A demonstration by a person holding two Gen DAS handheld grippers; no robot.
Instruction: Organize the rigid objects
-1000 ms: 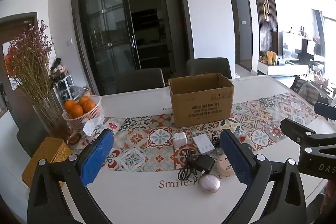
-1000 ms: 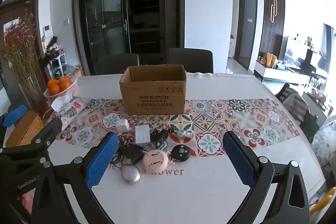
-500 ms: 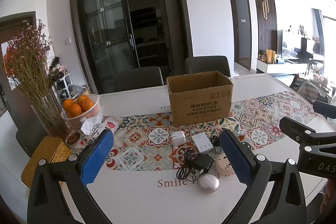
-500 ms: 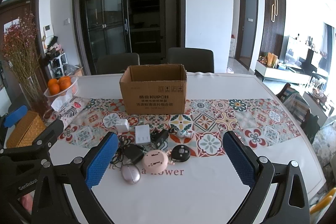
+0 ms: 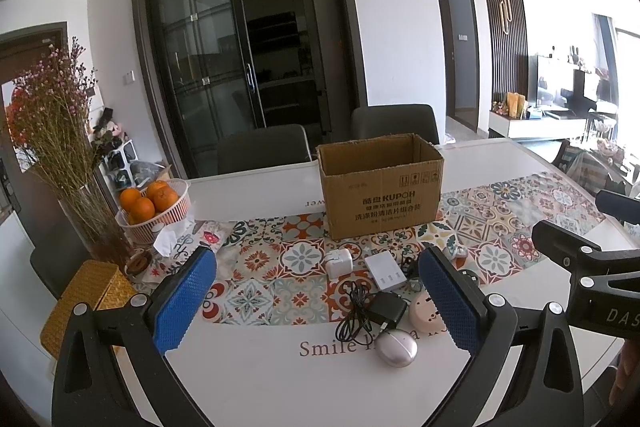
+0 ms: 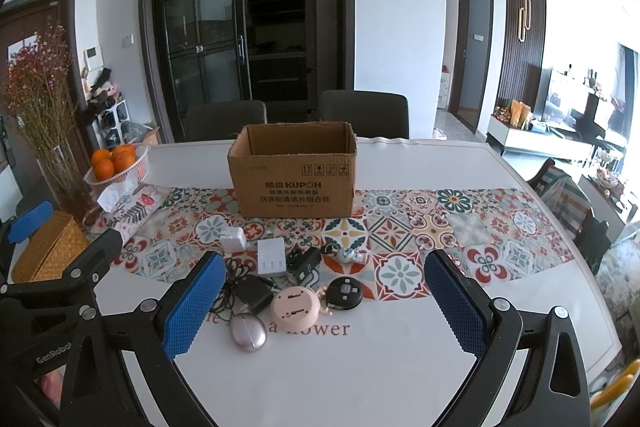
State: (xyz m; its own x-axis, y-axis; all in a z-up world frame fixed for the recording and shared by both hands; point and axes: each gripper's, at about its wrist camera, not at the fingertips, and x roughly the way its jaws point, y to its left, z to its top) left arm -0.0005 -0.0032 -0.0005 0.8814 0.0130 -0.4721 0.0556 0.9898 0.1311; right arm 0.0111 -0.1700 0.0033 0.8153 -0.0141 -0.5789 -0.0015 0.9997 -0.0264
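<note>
Small gadgets sit in a cluster w/ the open box [image 6: 294,173] at their 12 o'clock: silver mouse [image 6: 247,331] nearest you, pink round hub [image 6: 295,308] at its 2, black adapter [image 6: 251,293] w/ cord at 12. Nothing boxed yet, I'd say. Left gripper [image 5: 320,303] and right gripper [image 6: 320,305] both wide, empty. Start w/ the mouse: drop straight down, pads on its long sides, clear of the cord.

Open cardboard box [image 6: 294,183] upright on the patterned runner; small gadgets [image 6: 280,283] clustered just before it.
</note>
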